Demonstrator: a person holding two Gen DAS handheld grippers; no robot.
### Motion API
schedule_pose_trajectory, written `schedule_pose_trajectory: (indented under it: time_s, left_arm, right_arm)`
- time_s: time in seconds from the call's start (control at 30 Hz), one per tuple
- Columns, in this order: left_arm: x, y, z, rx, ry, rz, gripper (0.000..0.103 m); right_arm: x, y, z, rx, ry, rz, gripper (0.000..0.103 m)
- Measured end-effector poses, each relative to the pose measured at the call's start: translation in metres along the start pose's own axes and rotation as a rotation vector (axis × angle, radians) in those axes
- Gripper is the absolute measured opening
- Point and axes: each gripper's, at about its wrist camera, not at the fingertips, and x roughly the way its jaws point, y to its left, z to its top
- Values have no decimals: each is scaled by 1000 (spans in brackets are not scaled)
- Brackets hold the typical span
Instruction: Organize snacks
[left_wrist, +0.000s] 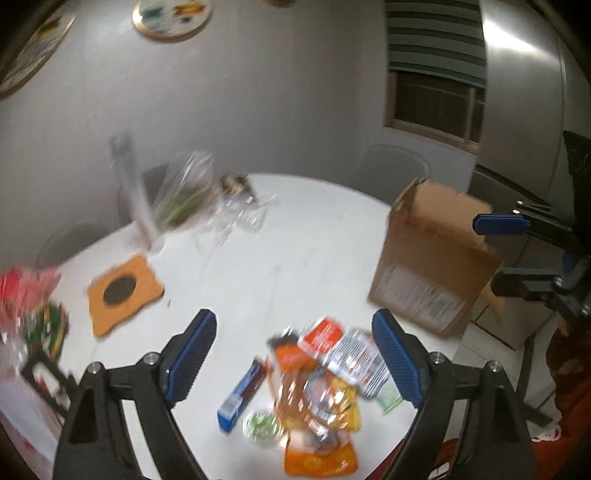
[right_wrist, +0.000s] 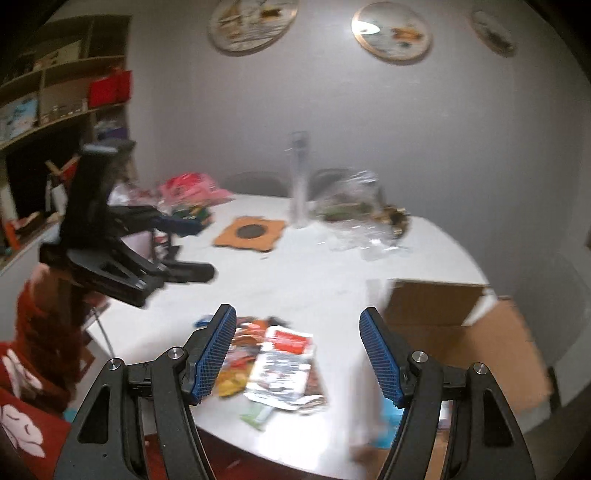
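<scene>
A pile of snack packets (left_wrist: 317, 387) lies near the front edge of the round white table (left_wrist: 295, 251); it also shows in the right wrist view (right_wrist: 273, 365). A blue narrow box (left_wrist: 242, 397) lies at the pile's left. An open cardboard box (left_wrist: 436, 258) stands on the table's right side, seen too in the right wrist view (right_wrist: 461, 332). My left gripper (left_wrist: 293, 354) is open and empty above the pile. My right gripper (right_wrist: 297, 354) is open and empty above the pile; it also shows at the right of the left wrist view (left_wrist: 502, 254).
An orange mat with a dark circle (left_wrist: 123, 293) lies at left. A tall clear tumbler (left_wrist: 133, 192) and crinkled clear plastic bags (left_wrist: 207, 199) stand at the back. Red and green packets (left_wrist: 33, 306) sit at the far left. Shelves (right_wrist: 55, 92) stand left of the table.
</scene>
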Motion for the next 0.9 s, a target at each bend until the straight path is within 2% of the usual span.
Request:
schedule_pose_trajectory:
  time_s: [0.07,0.13,0.3,0.37,0.53,0.67,0.9]
  left_arm:
    - [12,4,-21,-32,21,-1,84]
    - [23,2,-44,-61,48,-3,84]
    - [50,0,-92,-135,100,-5,84]
    - [58,-4,-108,-165,116,-7,84]
    - [68,-12,-126,-189,132,-6,84]
    - [74,-18,-131,-199,142,-3,84]
    - [81,-23,-133,-193,152,21,84]
  right_arm:
    - [18,12,-7,-6,23,27,74]
    - [40,21,-18,-13,56,27,74]
    - [97,24,-55,10,145,6,74]
    - [115,18,-72,22,165,-36,75]
    - [146,-2,-96,77,195,-39,78]
    - [160,-8,-102,93,196,-32,81]
    - [169,-4,-104,68,193,-41,81]
